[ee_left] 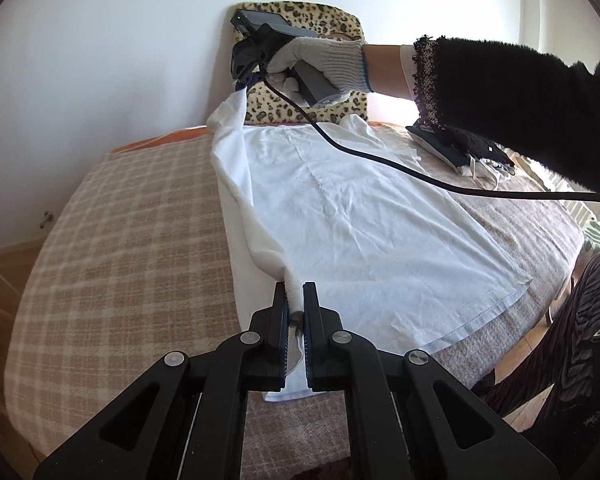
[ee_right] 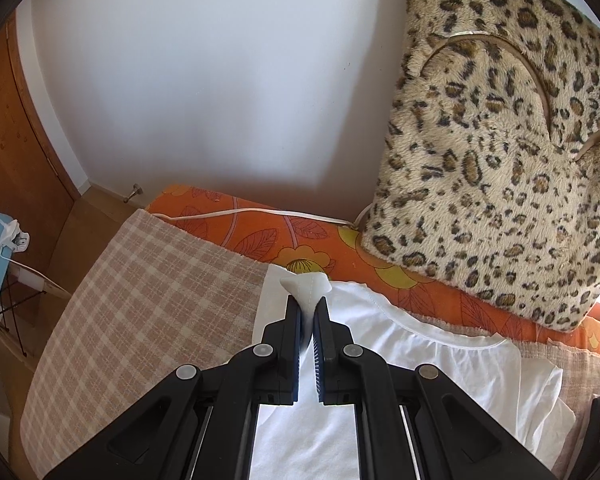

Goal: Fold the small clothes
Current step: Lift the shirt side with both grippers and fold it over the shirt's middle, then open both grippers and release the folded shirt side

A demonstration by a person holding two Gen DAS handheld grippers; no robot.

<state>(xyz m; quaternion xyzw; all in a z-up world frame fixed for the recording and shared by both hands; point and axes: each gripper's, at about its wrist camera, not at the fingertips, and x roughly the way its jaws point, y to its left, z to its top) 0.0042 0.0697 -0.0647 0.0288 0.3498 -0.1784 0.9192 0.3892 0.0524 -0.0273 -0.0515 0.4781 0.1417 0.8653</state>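
Note:
A white T-shirt (ee_left: 352, 216) lies spread on a plaid blanket (ee_left: 112, 240) on a bed. My left gripper (ee_left: 295, 294) is shut on the shirt's near left edge at the hem end. My right gripper (ee_right: 309, 306) is shut on the far left edge near the shoulder, a tuft of white cloth (ee_right: 306, 285) poking out past its tips. In the left wrist view the right gripper (ee_left: 242, 84), held by a gloved hand, lifts that edge above the bed, so the left side of the shirt hangs raised between both grippers. The neckline (ee_right: 432, 336) shows in the right wrist view.
A leopard-print cushion (ee_right: 500, 152) leans on the white wall at the bed's head, on an orange floral sheet (ee_right: 292, 240). A black cable (ee_left: 420, 176) crosses over the shirt. A stack of folded clothes (ee_left: 456, 152) lies at the far right. The person's leg (ee_left: 560, 360) is at right.

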